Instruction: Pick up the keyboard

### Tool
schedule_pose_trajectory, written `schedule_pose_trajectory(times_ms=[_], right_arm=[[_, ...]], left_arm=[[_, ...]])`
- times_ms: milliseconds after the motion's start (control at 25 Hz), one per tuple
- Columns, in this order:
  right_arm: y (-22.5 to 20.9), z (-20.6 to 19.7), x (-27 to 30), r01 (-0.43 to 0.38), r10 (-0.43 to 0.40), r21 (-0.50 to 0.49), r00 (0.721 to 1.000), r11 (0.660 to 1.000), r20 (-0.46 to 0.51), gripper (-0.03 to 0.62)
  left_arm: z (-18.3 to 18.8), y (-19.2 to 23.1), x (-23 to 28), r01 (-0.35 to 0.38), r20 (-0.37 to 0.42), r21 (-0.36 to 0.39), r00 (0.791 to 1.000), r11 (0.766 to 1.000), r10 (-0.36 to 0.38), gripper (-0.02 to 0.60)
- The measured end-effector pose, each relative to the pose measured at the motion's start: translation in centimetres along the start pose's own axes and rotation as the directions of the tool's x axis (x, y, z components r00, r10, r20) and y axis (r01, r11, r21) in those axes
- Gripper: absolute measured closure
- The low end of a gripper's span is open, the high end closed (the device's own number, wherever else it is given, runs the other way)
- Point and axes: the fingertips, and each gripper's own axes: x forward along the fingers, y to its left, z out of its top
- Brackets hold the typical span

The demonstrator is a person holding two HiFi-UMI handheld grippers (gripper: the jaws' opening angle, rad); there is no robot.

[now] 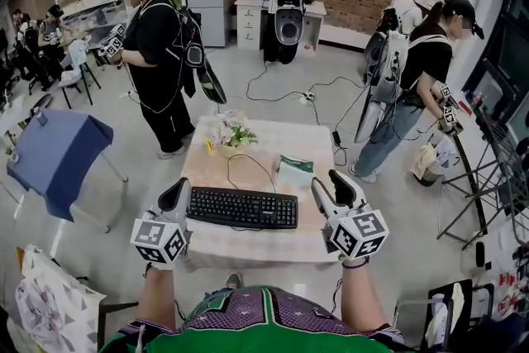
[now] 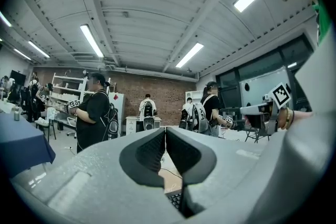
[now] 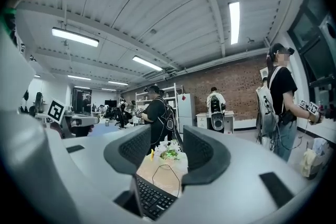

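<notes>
A black keyboard (image 1: 242, 207) lies flat on a small table (image 1: 248, 248) with a pale cloth, its black cable (image 1: 263, 164) looping toward the far side. My left gripper (image 1: 175, 196) is at the keyboard's left end, its jaws shut with nothing between them. The left gripper view shows the pads of that left gripper (image 2: 165, 136) pressed together, with a corner of the keyboard (image 2: 175, 199) below. My right gripper (image 1: 331, 183) stands open just off the keyboard's right end. In the right gripper view the gap of the right gripper (image 3: 167, 147) is empty, the keyboard (image 3: 152, 198) low between the jaws.
A pot of flowers (image 1: 233, 132) and a green-and-white packet (image 1: 295, 169) sit on the table's far half. Several people with grippers stand around; one (image 1: 161, 54) is close behind the table. A blue-draped stand (image 1: 58, 157) is at left, cables cross the floor (image 1: 306, 95).
</notes>
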Motion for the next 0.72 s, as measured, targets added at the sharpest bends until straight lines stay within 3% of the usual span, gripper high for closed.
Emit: schedule_pose_trajectory(times_ms=[280, 720], right_arm=[[-0.6, -1.9, 2.2, 0.025, -0.023, 0.024, 0.998, 0.999, -0.055, 0.411], [-1.7, -7.9, 4.4, 0.054, -0.039, 0.082, 0.983, 0.995, -0.179, 0.411]], left_arm=[[-1.3, 1.6, 2.3, 0.026, -0.017, -0.005, 1.0, 1.0, -0.026, 0.563], [-6.3, 2.6, 6.1, 0.089, -0.108, 0.012, 0.99, 0.996, -0.087, 0.563]])
